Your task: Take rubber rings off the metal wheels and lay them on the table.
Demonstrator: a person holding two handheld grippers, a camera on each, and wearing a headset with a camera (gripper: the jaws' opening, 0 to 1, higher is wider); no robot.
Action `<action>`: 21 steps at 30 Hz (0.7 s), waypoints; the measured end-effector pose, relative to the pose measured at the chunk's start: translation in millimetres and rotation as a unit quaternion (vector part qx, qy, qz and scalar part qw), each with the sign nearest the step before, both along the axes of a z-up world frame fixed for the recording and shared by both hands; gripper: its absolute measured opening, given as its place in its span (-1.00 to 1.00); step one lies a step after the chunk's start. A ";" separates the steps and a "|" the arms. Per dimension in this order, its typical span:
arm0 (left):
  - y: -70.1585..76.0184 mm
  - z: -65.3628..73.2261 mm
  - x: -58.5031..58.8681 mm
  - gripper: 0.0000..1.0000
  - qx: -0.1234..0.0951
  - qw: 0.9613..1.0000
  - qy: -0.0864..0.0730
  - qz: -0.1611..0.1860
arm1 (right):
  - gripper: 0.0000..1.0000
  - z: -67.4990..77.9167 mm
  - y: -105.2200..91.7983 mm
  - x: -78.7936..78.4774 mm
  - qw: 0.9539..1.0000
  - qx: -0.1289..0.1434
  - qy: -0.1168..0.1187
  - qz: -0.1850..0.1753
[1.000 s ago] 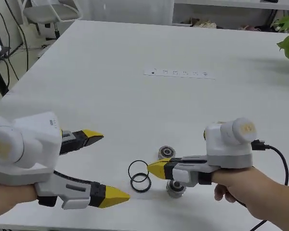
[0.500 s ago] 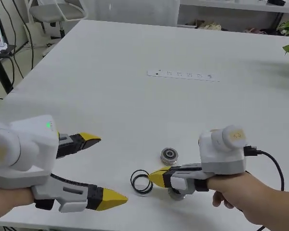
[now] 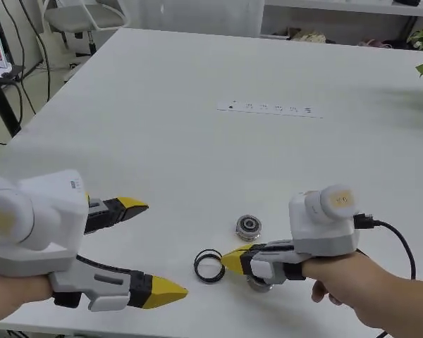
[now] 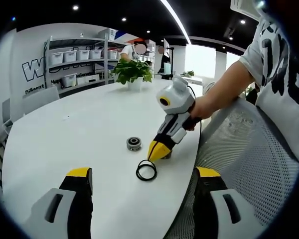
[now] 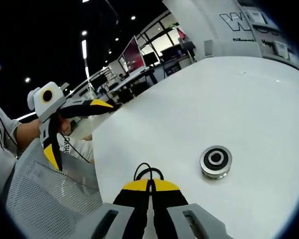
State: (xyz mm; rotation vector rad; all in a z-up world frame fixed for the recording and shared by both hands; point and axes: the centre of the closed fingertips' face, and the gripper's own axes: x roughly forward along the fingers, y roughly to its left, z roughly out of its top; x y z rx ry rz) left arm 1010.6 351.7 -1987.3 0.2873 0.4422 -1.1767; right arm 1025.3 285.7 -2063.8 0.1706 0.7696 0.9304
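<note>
You are holding the left claw (image 3: 148, 246) low over the near left of the white surface (image 3: 197, 141). Its two yellow tips are standing wide apart, with nothing between them. You are holding the right claw (image 3: 229, 259) low at the near right, and its yellow tips are pressing flat together into one point. That point is sitting right at the edge of the rubber rings (image 3: 209, 265). The rings are showing as two thin black loops, lying flat on the surface with one partly over the other. They are lying between your two claws, much closer to the right one. In the right gripper view the loops are peeking out just past the closed tips, and you cannot tell if the tips are pinching a loop or only touching it. One metal wheel (image 3: 248, 226) is sitting flat on the surface by itself, a little past the rings and not touching them. A second wheel (image 3: 257, 283) is sitting under the body of the right claw, and most of it is hiding there. A black cable (image 3: 402, 243) is looping out from the back of the right claw, over your hand. A white power strip (image 3: 268, 108) is lying far out in the middle of the surface. A green plant (image 4: 132, 71) is standing at the far end in the left gripper view.
</note>
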 end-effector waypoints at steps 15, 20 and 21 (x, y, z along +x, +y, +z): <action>4.4 -5.0 0.0 0.61 0.006 1.000 0.007 0.005 | -0.98 -7.1 0.1 2.8 1.000 -0.017 -0.003 0.001; 4.0 -7.0 0.0 0.61 0.008 1.000 0.010 0.004 | -0.93 -7.8 -0.2 2.8 1.000 -0.023 -0.007 0.005; 3.9 -7.2 0.0 0.61 0.010 1.000 0.010 0.003 | -0.92 -7.9 -0.5 2.8 1.000 -0.025 -0.009 0.006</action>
